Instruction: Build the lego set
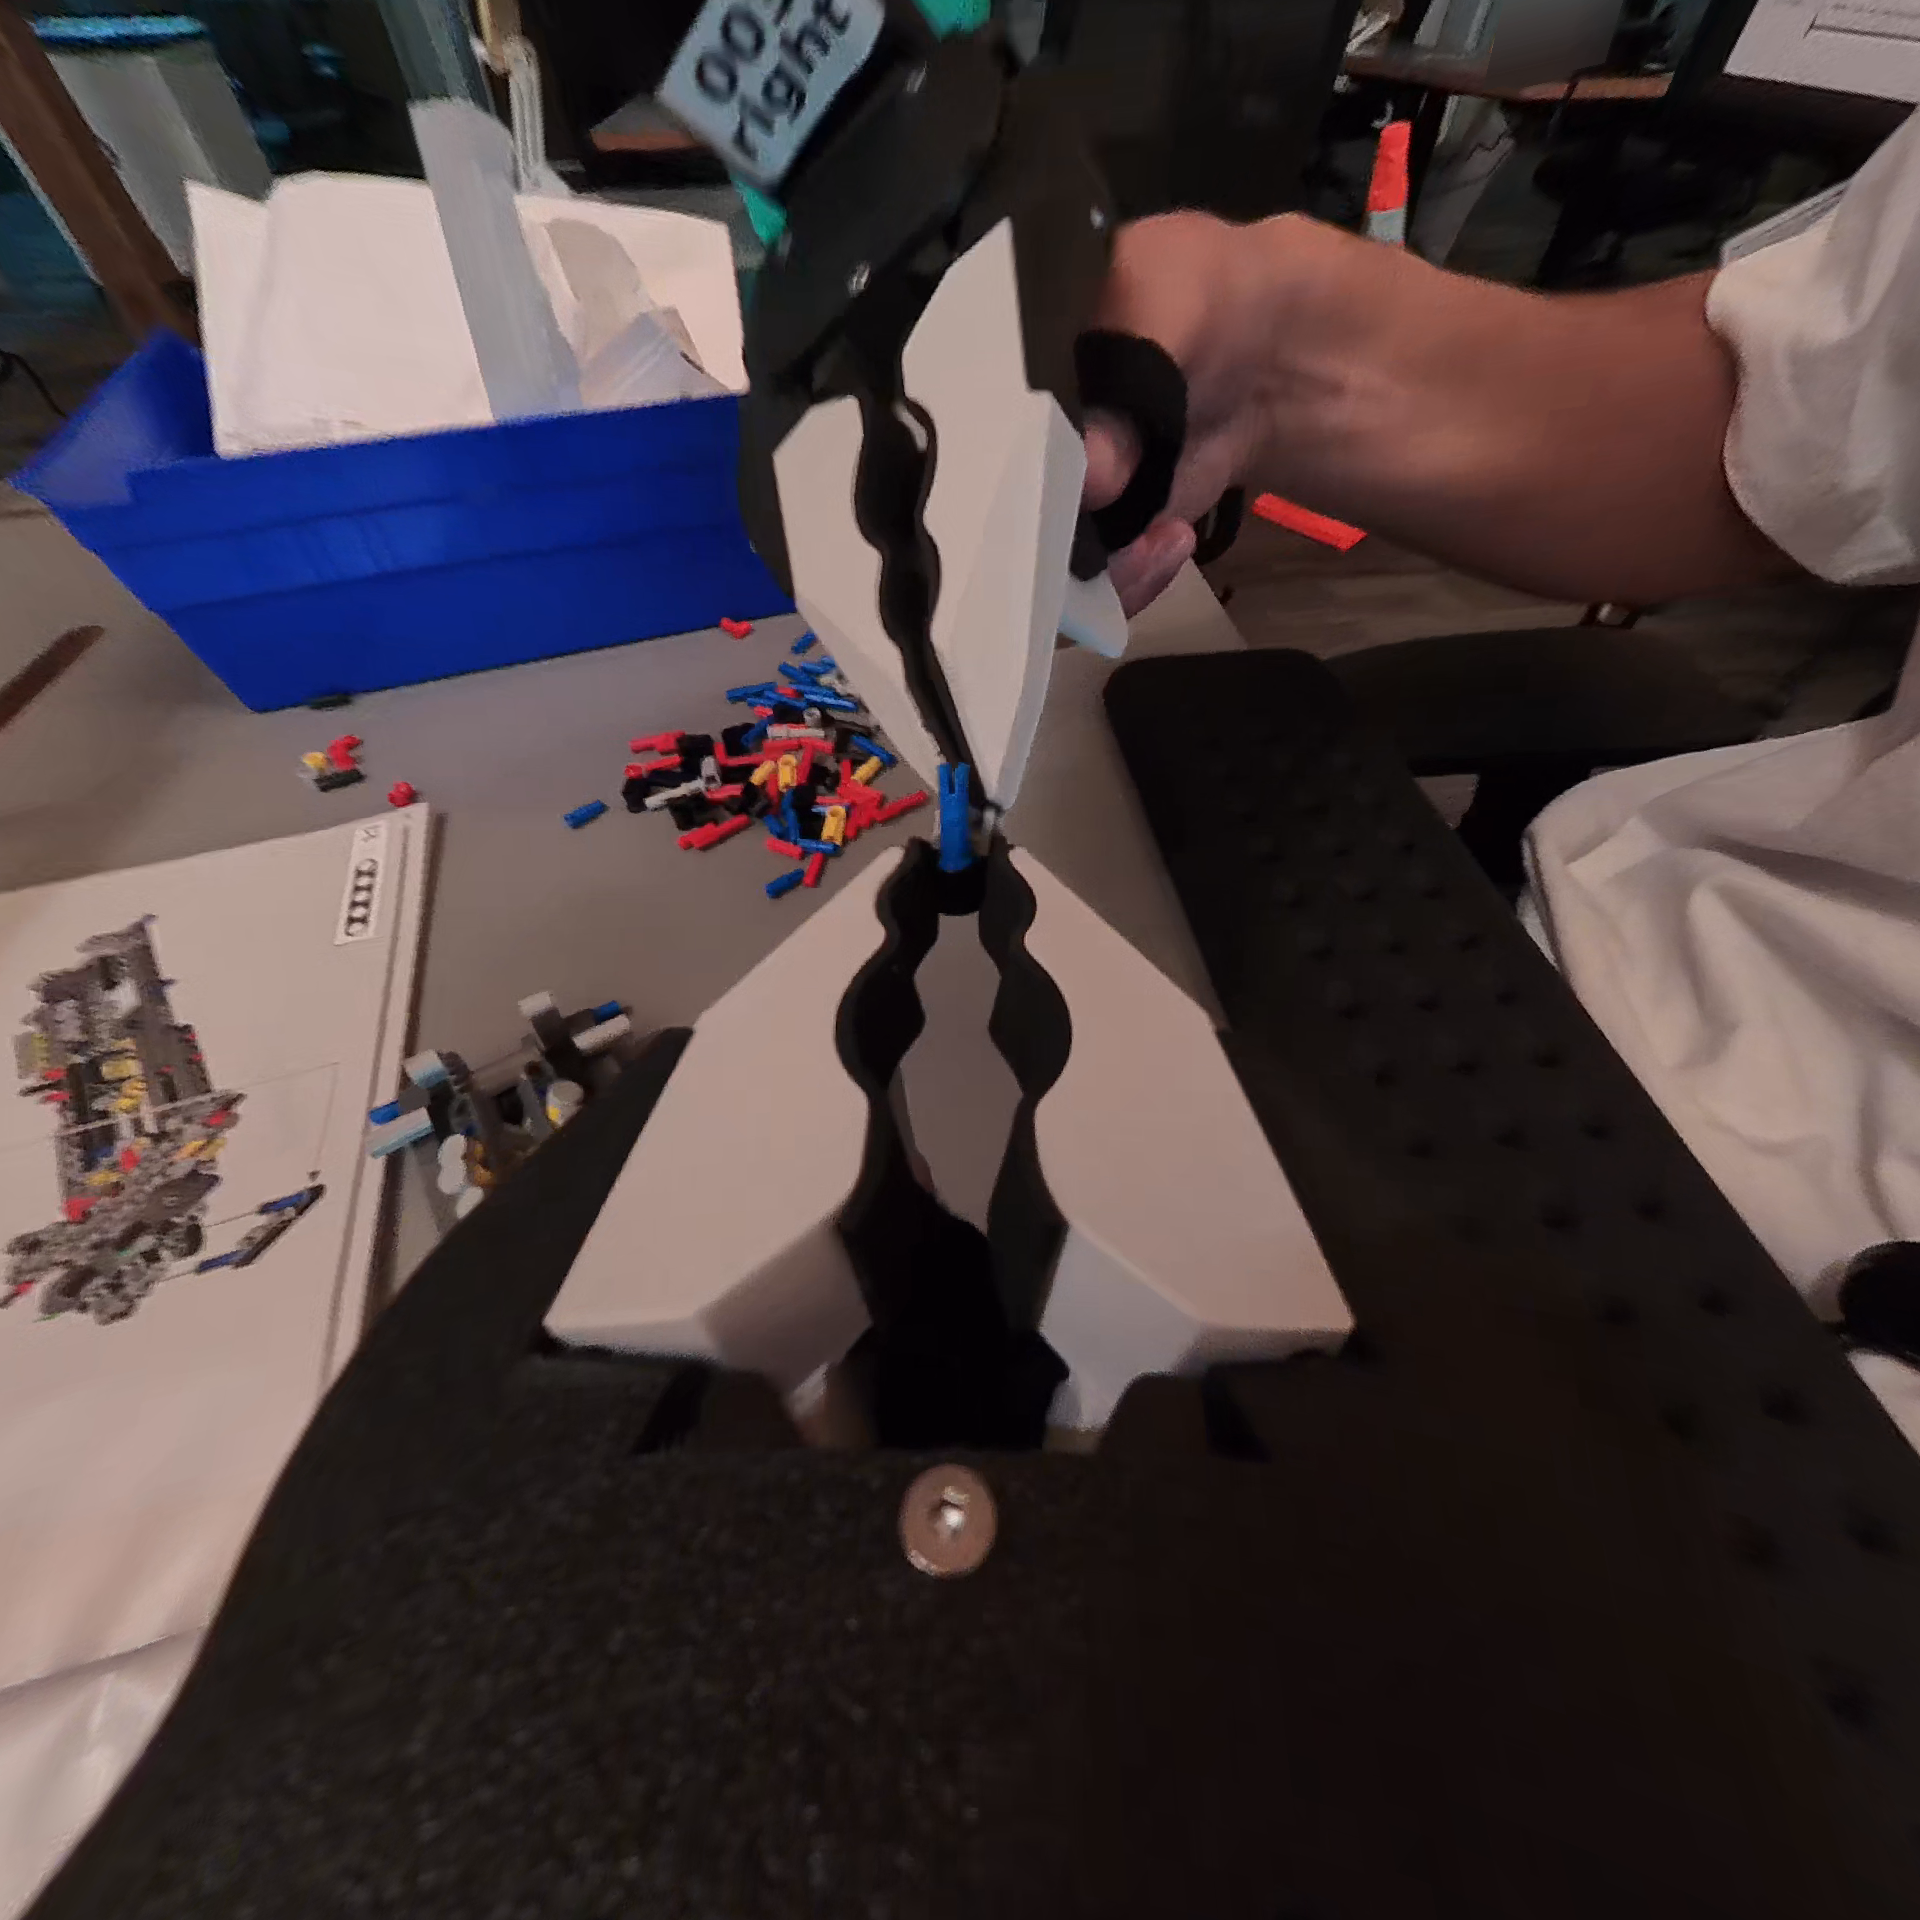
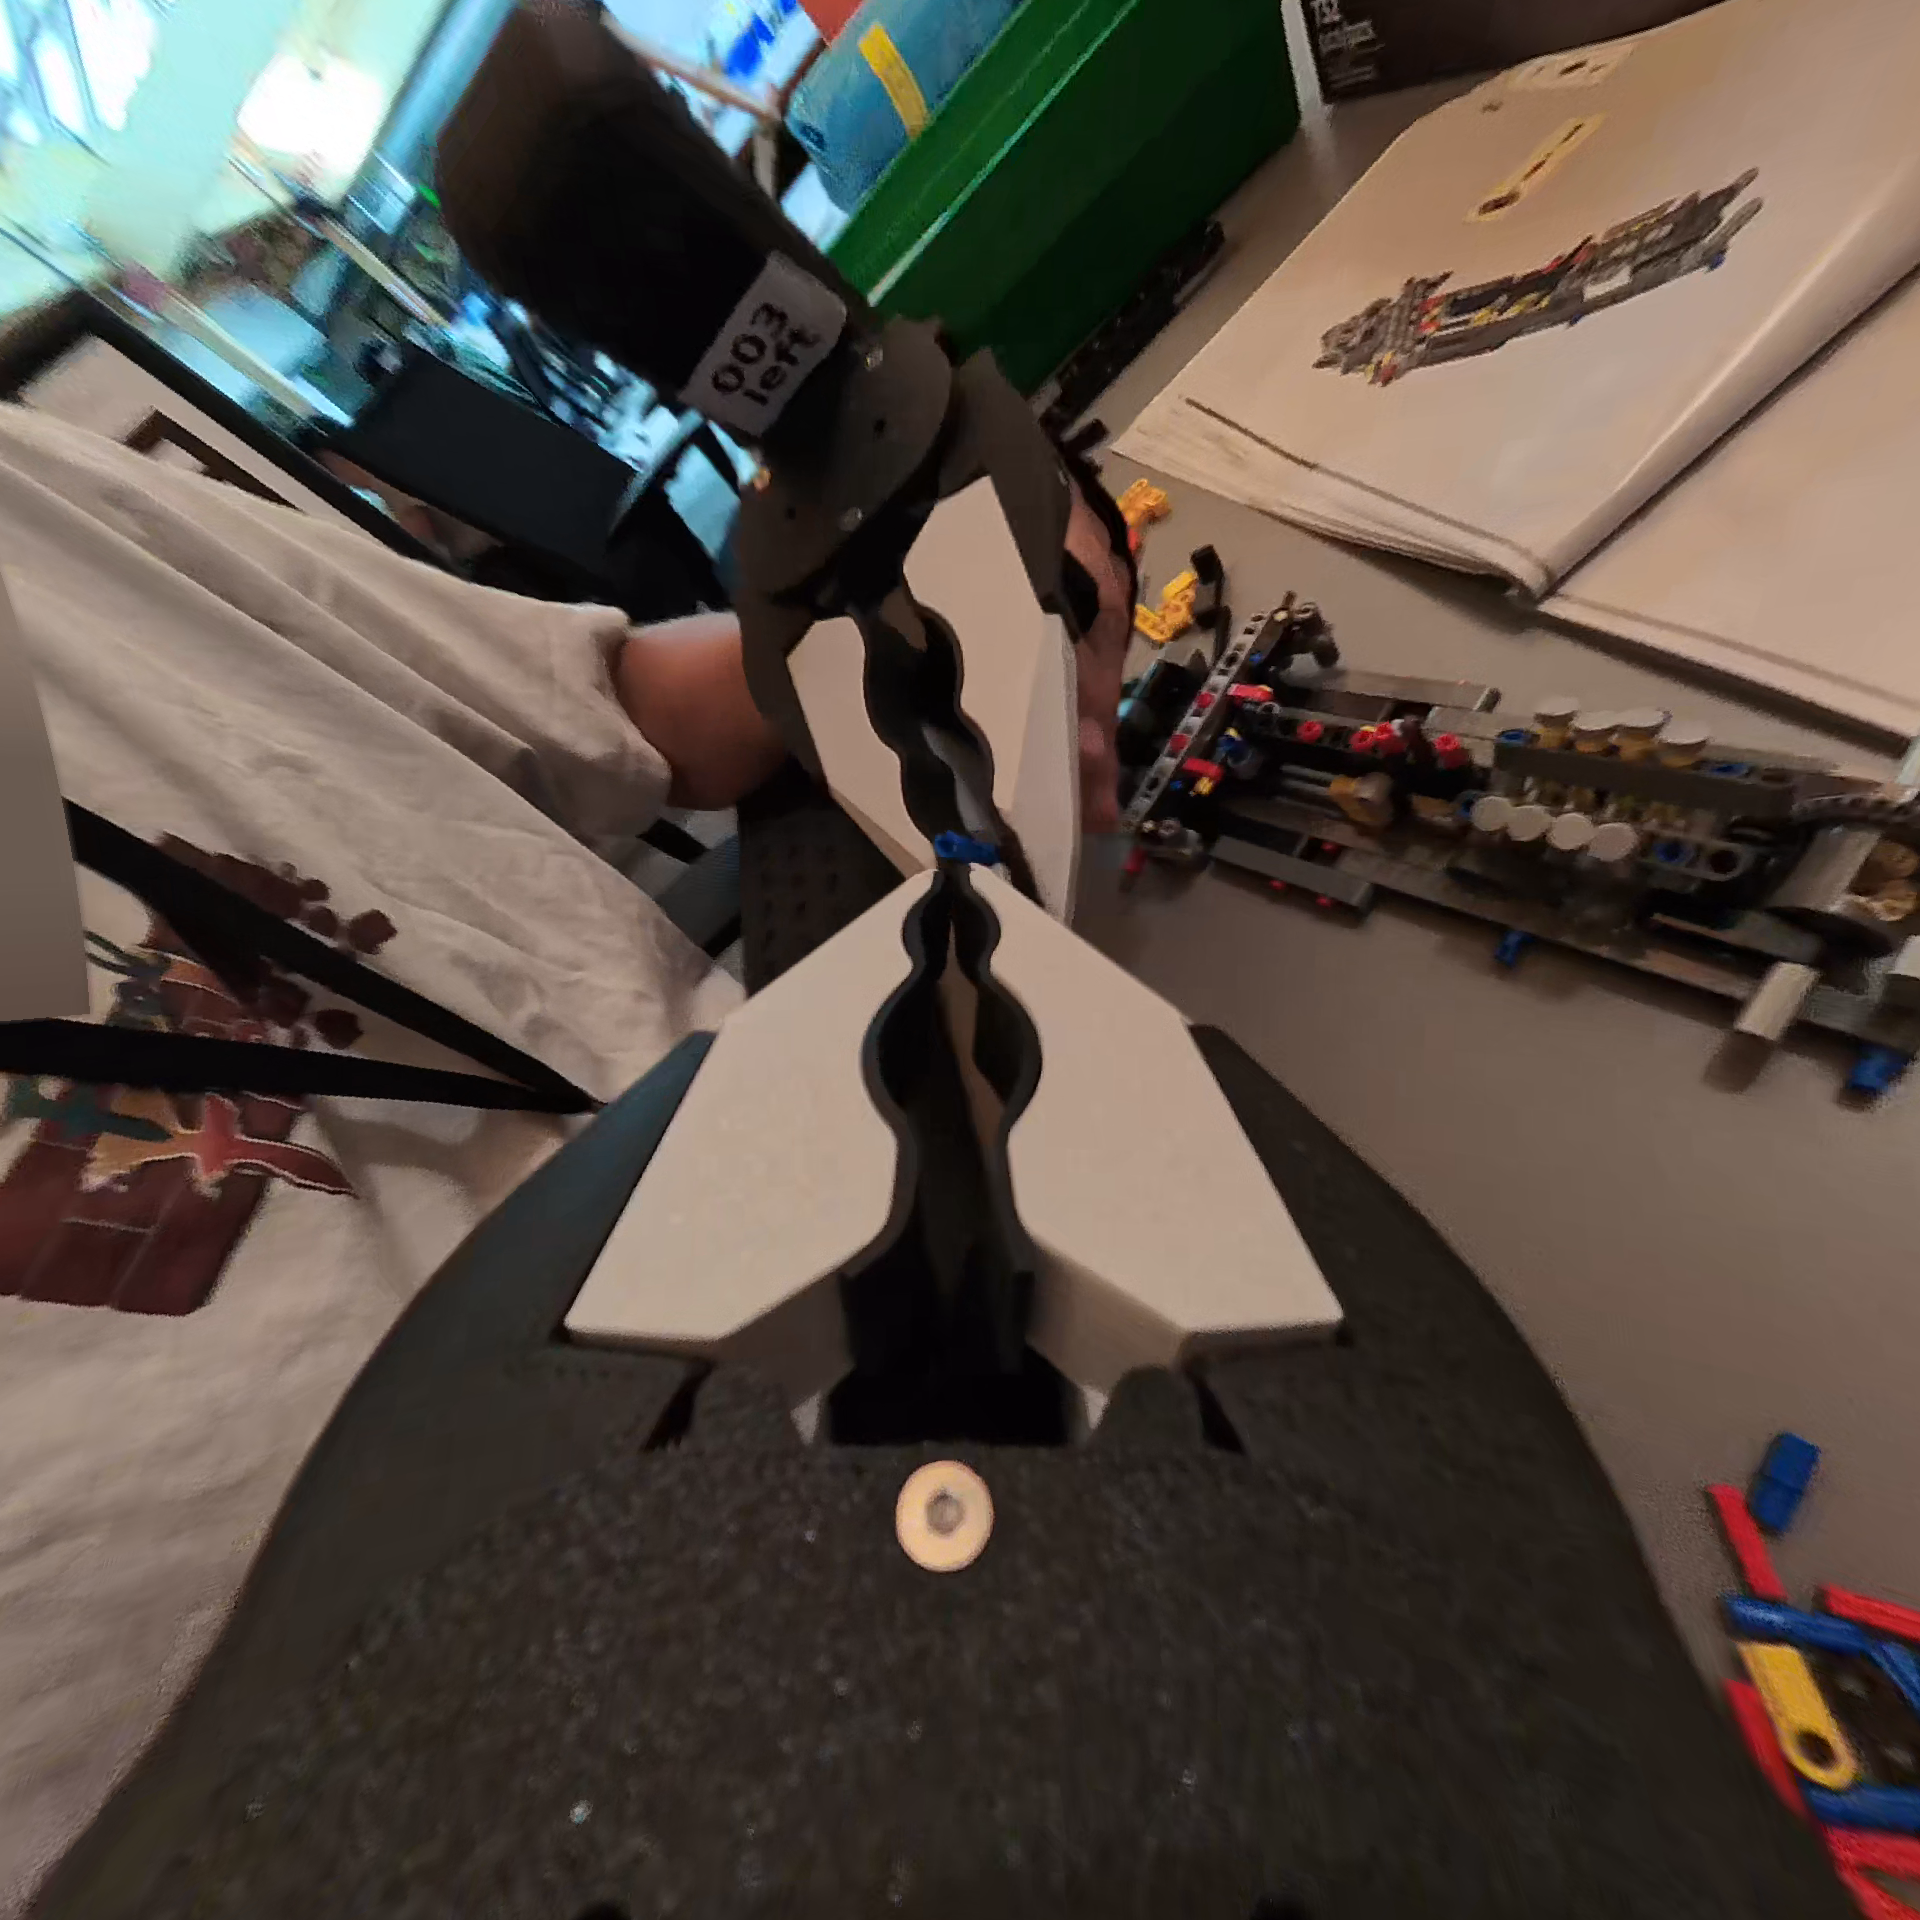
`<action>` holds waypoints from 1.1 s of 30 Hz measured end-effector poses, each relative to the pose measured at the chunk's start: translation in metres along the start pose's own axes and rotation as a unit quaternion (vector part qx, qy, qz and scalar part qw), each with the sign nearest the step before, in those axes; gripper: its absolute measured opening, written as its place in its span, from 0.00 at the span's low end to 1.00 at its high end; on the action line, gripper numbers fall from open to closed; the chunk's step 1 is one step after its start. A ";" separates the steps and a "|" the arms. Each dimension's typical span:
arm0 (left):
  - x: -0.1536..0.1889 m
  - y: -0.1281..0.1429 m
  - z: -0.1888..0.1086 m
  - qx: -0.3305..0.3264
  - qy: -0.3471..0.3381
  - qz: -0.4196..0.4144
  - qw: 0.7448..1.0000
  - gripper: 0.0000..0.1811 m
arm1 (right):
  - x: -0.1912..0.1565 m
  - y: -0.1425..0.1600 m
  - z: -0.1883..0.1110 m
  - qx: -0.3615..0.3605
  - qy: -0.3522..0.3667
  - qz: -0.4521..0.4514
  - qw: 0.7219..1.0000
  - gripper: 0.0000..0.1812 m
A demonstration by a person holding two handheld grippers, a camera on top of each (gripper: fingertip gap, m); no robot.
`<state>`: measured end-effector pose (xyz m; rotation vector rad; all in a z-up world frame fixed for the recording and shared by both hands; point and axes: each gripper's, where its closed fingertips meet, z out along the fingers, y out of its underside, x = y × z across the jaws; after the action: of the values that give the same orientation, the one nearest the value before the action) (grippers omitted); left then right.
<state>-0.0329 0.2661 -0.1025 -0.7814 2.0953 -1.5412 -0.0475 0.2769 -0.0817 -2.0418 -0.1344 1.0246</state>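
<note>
Left hand-held gripper (image 1: 954,868): you pinch the blue pin (image 1: 953,816).
Right hand-held gripper (image 2: 954,883): closed on that pin too.
Bench (image 1: 499,769): loose parts pile (image 1: 774,774).

The two grippers meet tip to tip above the table edge, the left gripper (image 1: 951,857) and right gripper (image 2: 951,883) blocking each other's way forward. Below, loose pieces (image 1: 769,774) crowd the table (image 1: 540,883); bare surface lies between them and the booklet (image 1: 187,1143). The blue bin (image 1: 416,540) walls off the far side.
</note>
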 end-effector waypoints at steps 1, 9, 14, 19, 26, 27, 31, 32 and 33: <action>-0.001 -0.002 -0.001 0.002 -0.006 0.007 1.000 0.04 | -0.002 -0.002 -0.001 0.008 -0.017 0.017 1.000 0.00; -0.001 -0.002 -0.001 0.007 0.016 -0.059 0.998 0.04 | 0.004 -0.006 0.000 -0.012 0.023 -0.023 0.999 0.00; -0.001 -0.013 -0.004 0.053 0.061 -0.149 0.986 0.03 | 0.002 -0.015 -0.002 -0.032 0.061 -0.093 0.993 0.00; 0.001 -0.019 -0.006 0.074 0.071 -0.155 0.983 0.03 | -0.003 -0.019 -0.002 -0.049 0.039 -0.088 0.994 0.00; 0.003 -0.031 -0.013 0.115 0.102 -0.182 0.971 0.03 | -0.012 -0.030 -0.006 -0.032 0.036 -0.121 0.991 0.10; 0.003 -0.034 -0.014 0.123 0.107 -0.189 0.968 0.03 | -0.014 -0.032 -0.008 -0.029 0.043 -0.138 0.989 0.11; 0.001 -0.038 -0.019 0.141 0.125 -0.218 0.958 0.03 | -0.015 -0.033 -0.011 -0.059 0.151 -0.310 0.937 0.19; 0.000 -0.039 -0.020 0.144 0.129 -0.229 0.954 0.03 | -0.010 -0.032 -0.013 -0.079 0.204 -0.354 0.909 0.19; 0.000 -0.038 -0.020 0.145 0.137 -0.239 0.950 0.03 | -0.009 -0.031 -0.012 -0.094 0.243 -0.399 0.879 0.20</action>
<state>-0.0384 0.2715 -0.0599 -1.0687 1.8724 -2.2705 -0.0371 0.2857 -0.0503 -2.0423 -0.7603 -0.0223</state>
